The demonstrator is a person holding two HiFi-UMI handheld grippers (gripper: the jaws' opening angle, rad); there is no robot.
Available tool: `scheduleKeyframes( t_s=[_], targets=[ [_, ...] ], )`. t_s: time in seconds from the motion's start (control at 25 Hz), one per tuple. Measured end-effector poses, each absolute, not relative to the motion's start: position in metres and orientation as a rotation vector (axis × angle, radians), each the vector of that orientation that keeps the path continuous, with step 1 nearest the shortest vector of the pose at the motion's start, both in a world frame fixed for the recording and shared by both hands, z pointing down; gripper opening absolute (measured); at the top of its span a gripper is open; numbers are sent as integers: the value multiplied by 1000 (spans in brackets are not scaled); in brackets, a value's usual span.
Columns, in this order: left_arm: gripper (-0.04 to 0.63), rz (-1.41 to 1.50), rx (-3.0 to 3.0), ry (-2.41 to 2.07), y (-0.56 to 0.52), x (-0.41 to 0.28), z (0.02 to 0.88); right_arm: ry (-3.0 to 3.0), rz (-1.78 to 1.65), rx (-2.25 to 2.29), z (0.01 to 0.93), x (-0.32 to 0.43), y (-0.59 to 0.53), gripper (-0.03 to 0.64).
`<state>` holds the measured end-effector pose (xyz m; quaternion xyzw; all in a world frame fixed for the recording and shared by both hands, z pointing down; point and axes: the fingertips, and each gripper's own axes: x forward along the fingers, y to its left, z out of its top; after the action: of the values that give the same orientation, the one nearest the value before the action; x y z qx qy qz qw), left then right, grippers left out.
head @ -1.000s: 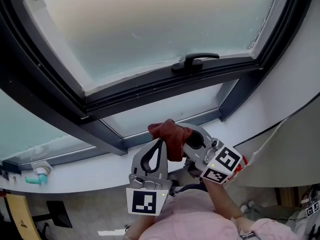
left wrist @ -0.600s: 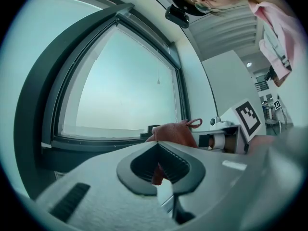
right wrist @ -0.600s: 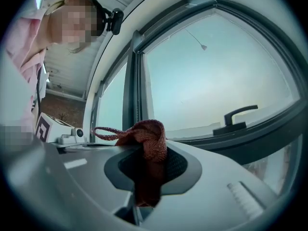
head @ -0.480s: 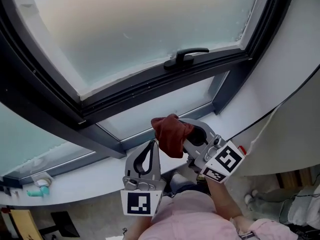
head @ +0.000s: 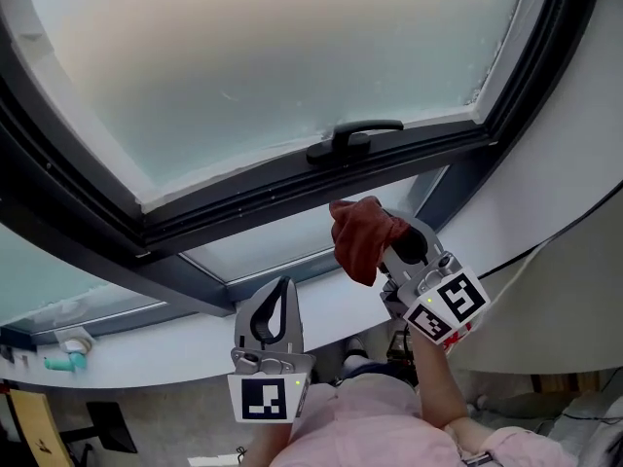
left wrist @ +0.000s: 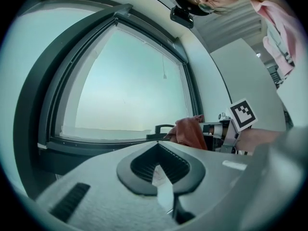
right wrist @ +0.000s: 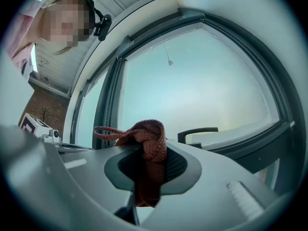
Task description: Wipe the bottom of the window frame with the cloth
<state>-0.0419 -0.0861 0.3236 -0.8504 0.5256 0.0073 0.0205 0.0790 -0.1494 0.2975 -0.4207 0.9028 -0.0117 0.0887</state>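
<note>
Right gripper (head: 394, 253): fingers clamp red cloth (head: 358, 233), bunched, near lower frame rail (head: 243, 202), below handle (head: 352, 136). Press cloth onto rail; sweep lengthwise, steady pressure. Left gripper (head: 280, 290): fingers closed, empty.

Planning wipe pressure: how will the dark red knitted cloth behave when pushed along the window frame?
Probably floppy: the dark red knitted cloth droops in folds from the right gripper. Its coarse weave likely grips rather than slides. It may bunch when pushed.
</note>
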Motion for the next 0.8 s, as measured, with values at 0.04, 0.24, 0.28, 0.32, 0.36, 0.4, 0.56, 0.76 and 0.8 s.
scheduleKeyframes(
  t_s=[0.04,0.24,0.28,0.32,0.36,0.4,0.56,0.76,0.8],
  targets=[
    [-3,28,-2628,1646,-91,-33,322,2694,-32,-1252,297,89,-158,54],
    [-3,76,-2587,1735,-109,11,318,2722,15,-1254,292,134,-203,54],
    [-3,63,-2578,1742,-111,18,321,2728,21,-1252,292,140,-212,54],
    [-3,54,-2570,1753,-112,24,323,2734,24,-1247,293,144,-220,54],
    [-3,50,-2564,1770,-112,28,325,2739,27,-1242,293,148,-228,54],
    [-3,46,-2556,1789,-112,31,326,2744,32,-1239,293,150,-235,54],
    [-3,34,-2517,1856,-111,33,328,2738,47,-1272,292,153,-261,55],
    [-3,29,-2506,1904,-109,26,333,2768,52,-1347,301,138,-285,55],
    [-3,31,-2509,1910,-109,25,335,2778,63,-1358,303,135,-288,55]
  ],
)
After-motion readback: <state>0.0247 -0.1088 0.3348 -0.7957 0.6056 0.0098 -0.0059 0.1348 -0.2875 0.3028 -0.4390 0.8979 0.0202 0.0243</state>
